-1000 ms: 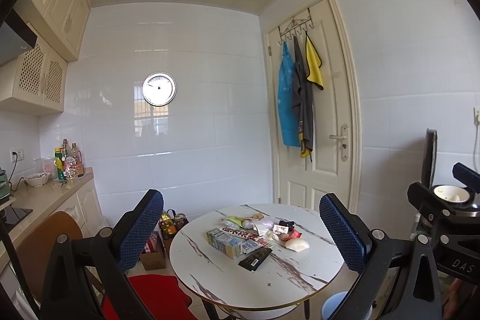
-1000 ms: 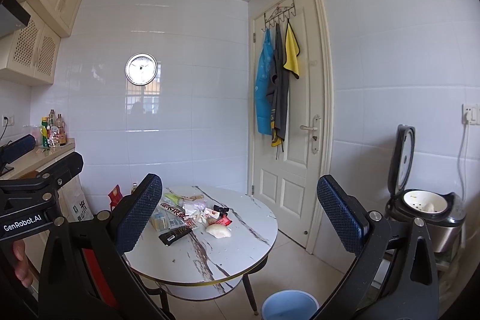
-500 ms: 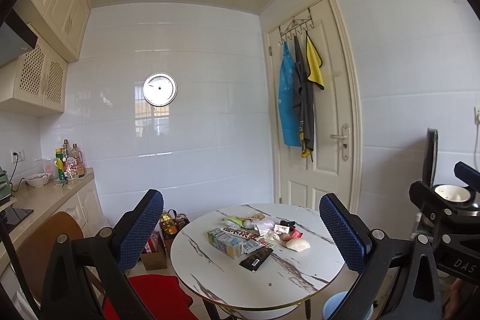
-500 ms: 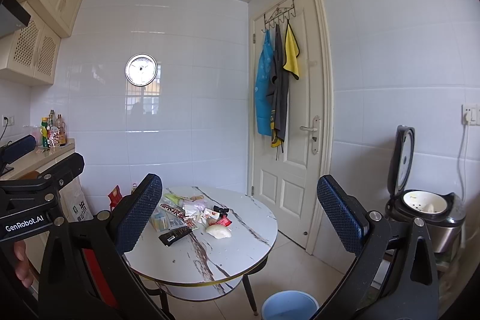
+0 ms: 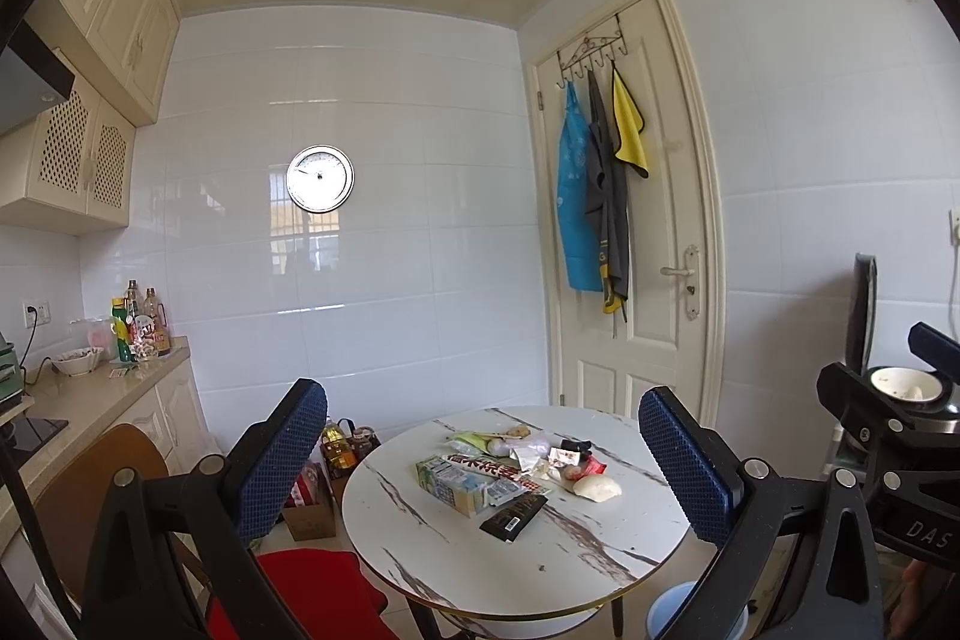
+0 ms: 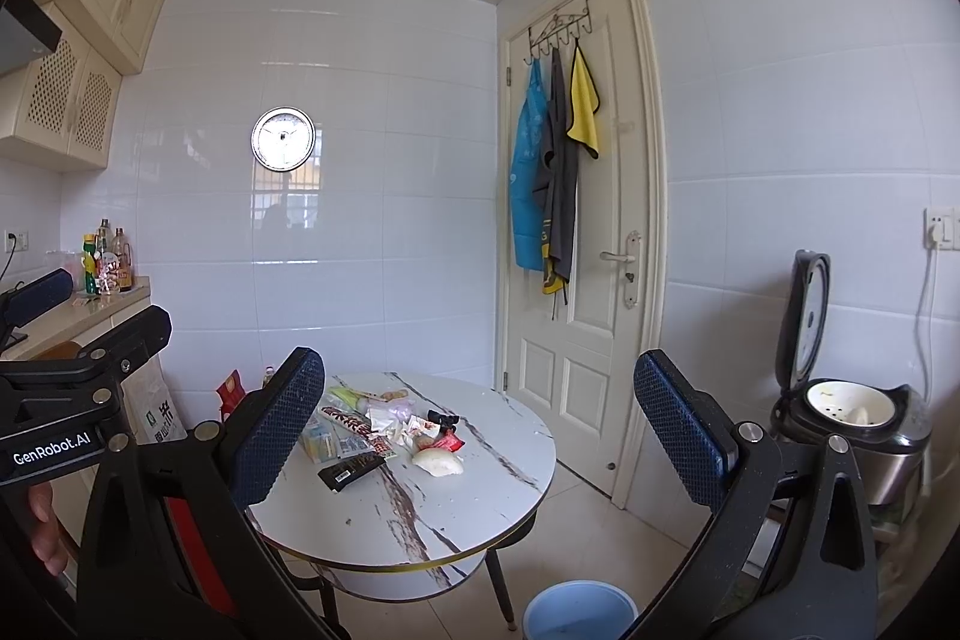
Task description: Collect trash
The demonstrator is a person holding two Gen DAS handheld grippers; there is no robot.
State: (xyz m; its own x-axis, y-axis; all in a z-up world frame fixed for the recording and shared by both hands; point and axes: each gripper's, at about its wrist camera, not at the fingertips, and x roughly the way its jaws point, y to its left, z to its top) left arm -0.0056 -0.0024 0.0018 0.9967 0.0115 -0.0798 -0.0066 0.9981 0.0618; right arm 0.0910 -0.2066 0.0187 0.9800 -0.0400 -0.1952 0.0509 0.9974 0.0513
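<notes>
A heap of trash lies on the round marble table: a black wrapper, a pale drink carton, a long red snack pack, a white bun-like lump and crumpled wrappers. A blue bin stands on the floor by the table's near right. My left gripper and right gripper both hang open and well back from the table, holding nothing.
A chair with a red cushion sits left of the table. A counter with bottles runs along the left wall. An open rice cooker stands at the right. A white door with hung cloths is behind.
Both views have shifted only very slightly; the table and trash sit almost where they were. Both grippers remain open.
</notes>
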